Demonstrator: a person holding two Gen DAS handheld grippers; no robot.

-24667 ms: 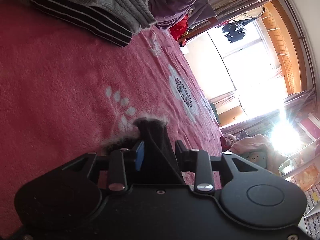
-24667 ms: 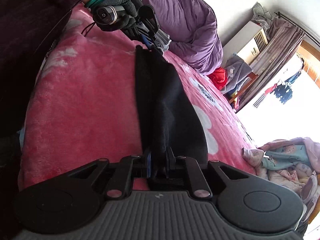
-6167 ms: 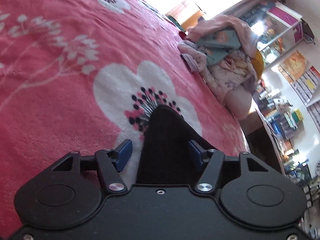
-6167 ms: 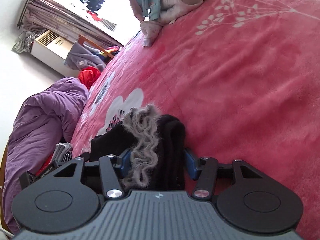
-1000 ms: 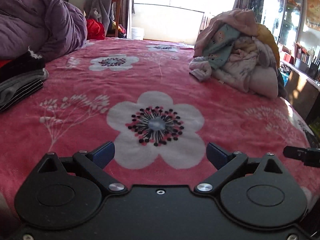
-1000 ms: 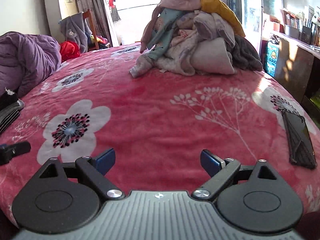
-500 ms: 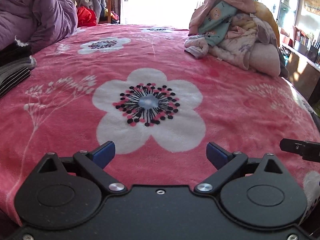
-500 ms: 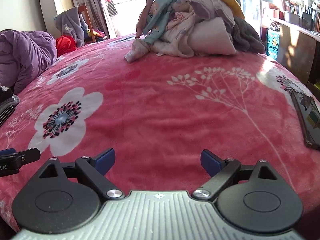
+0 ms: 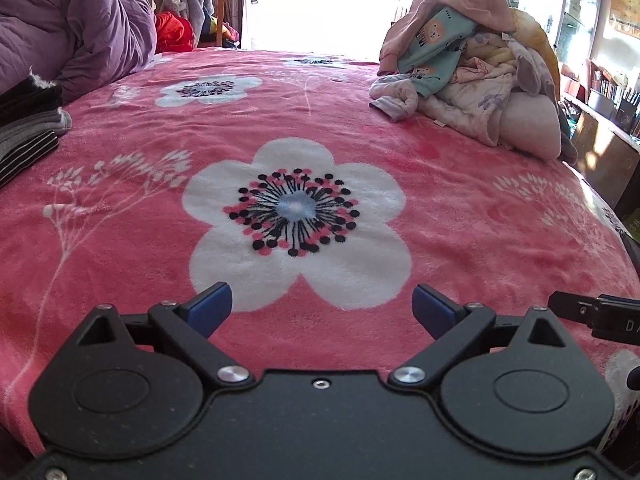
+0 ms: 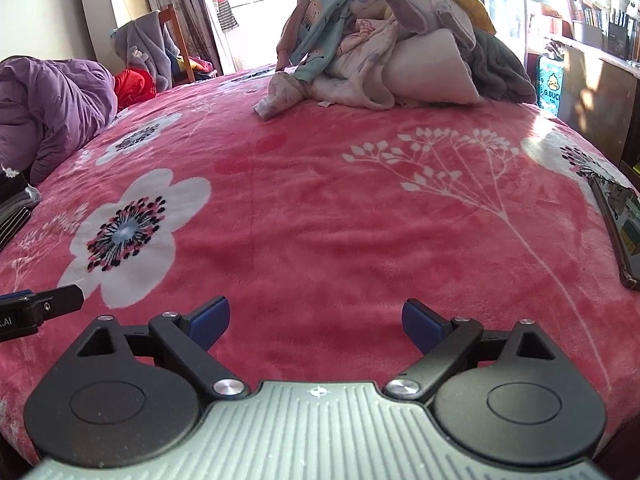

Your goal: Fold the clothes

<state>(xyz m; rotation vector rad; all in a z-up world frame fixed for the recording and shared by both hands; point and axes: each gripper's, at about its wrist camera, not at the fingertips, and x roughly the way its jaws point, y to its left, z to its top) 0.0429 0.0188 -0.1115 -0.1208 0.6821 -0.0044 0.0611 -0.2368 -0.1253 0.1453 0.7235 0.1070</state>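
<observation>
A heap of unfolded clothes (image 9: 472, 84) (image 10: 380, 48), pink, teal, white and yellow, sits at the far right of the pink flowered blanket (image 9: 312, 120) (image 10: 320, 184). A stack of folded clothes (image 9: 28, 128) (image 10: 14, 208), black, grey and striped, lies at the left edge. My left gripper (image 9: 322, 310) hovers open over the white flower near the front edge, holding nothing. Open as well, my right gripper (image 10: 316, 320) hangs over bare blanket with nothing between its fingers. Each gripper's tip shows at the side of the other's view.
A purple duvet (image 9: 68, 28) (image 10: 52, 108) is bunched at the back left. A phone (image 10: 618, 228) lies on the blanket at the right edge. A chair with draped clothes (image 10: 152, 52) and an air conditioner (image 10: 116, 4) stand behind; shelves (image 10: 592, 28) line the right wall.
Both grippers have moved forward and lower over the blanket towards the heap, which looms larger. The black garment held earlier is out of the grippers. Both stay open.
</observation>
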